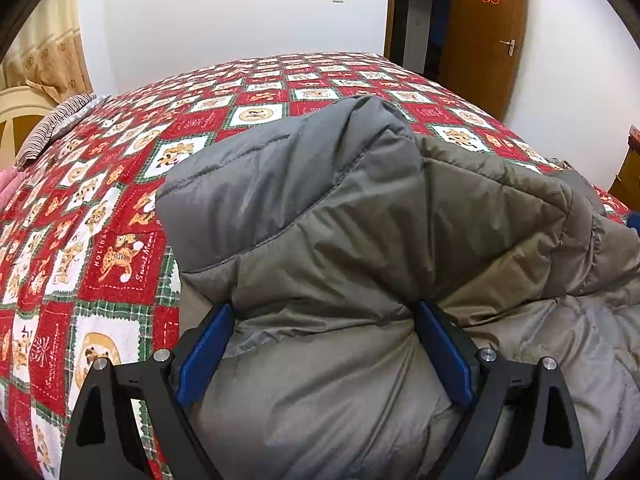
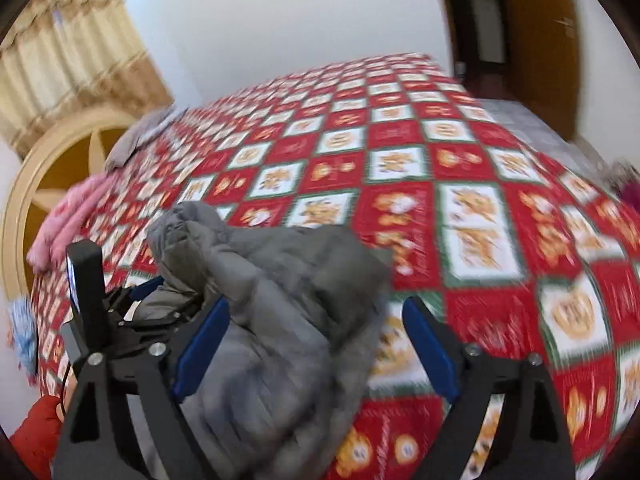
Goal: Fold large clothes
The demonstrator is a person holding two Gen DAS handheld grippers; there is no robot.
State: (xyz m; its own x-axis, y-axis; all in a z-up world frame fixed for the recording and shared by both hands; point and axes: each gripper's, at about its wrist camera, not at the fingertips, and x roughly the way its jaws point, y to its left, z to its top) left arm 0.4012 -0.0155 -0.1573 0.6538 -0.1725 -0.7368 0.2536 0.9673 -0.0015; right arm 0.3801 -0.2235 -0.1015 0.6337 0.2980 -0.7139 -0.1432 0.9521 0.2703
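Observation:
A large grey padded jacket (image 1: 340, 208) lies bunched on the bed, one section folded up over the rest. My left gripper (image 1: 324, 320) stands wide, its blue pads (image 1: 208, 344) on either side of a thick bulge of the jacket that fills the gap and touches both. The right wrist view is blurred. There my right gripper (image 2: 316, 312) is open above the bed, with the crumpled jacket (image 2: 272, 280) under its left finger and the bedspread under its right. The left gripper's black body (image 2: 86, 280) shows at the jacket's left side.
A red, white and green patterned bedspread (image 1: 100, 200) covers the bed. A striped cloth (image 1: 56, 124) and pink fabric (image 2: 68, 220) lie near the cream headboard (image 2: 48, 168). A wooden door (image 1: 484, 40) stands open beyond the bed. A red sleeve (image 2: 32, 436) is at lower left.

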